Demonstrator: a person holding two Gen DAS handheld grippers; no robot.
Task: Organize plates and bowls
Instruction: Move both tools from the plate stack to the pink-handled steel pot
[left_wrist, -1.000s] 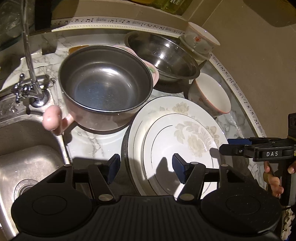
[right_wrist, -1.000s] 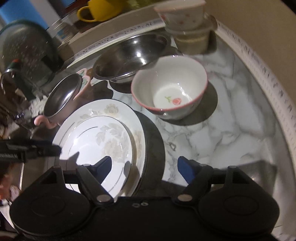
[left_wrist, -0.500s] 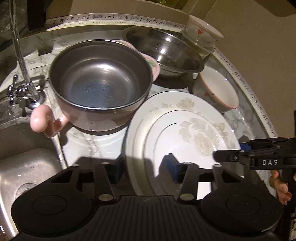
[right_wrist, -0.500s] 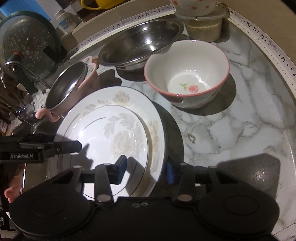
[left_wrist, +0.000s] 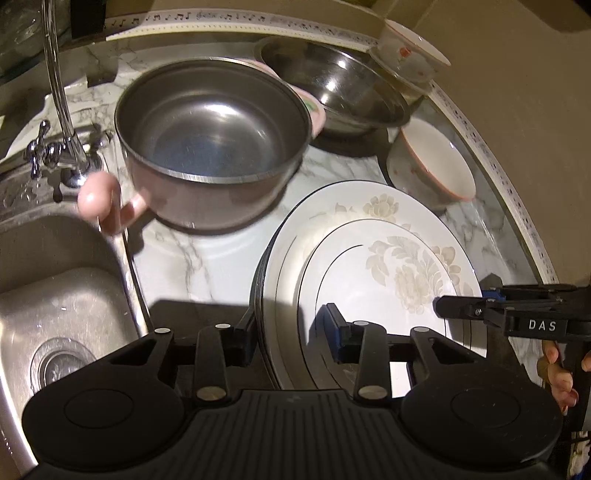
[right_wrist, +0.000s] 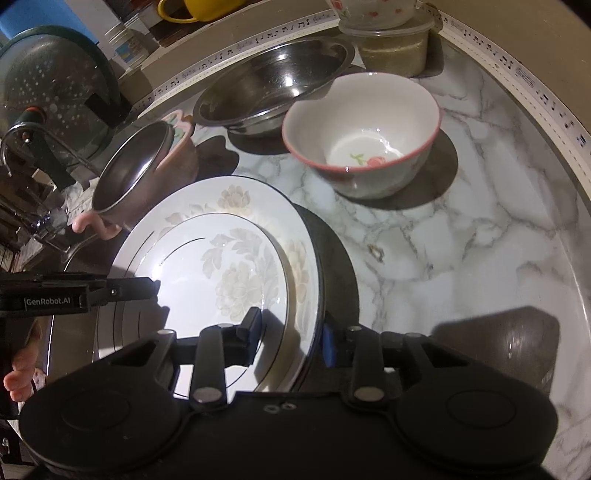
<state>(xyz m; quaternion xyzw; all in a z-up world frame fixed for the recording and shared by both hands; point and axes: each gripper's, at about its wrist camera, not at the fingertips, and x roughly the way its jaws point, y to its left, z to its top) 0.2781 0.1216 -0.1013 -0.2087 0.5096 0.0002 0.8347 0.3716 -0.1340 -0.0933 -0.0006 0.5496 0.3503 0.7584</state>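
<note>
A stack of white floral plates sits on the marble counter, with a smaller plate on top; it also shows in the right wrist view. My left gripper is shut on the stack's left rim. My right gripper is shut on its right rim and shows from the side in the left wrist view. A white bowl with a pink rim stands behind the plates. A steel pot with pink handles is to the left, and a wide steel bowl is at the back.
A steel sink and tap lie left of the plates. A small floral cup on a lidded plastic tub stands at the back right. A colander lid and yellow mug are beyond. Bare marble lies right.
Both grippers have moved in on the plate stack from opposite sides and their jaws have narrowed from wide open to shut on its rims.
</note>
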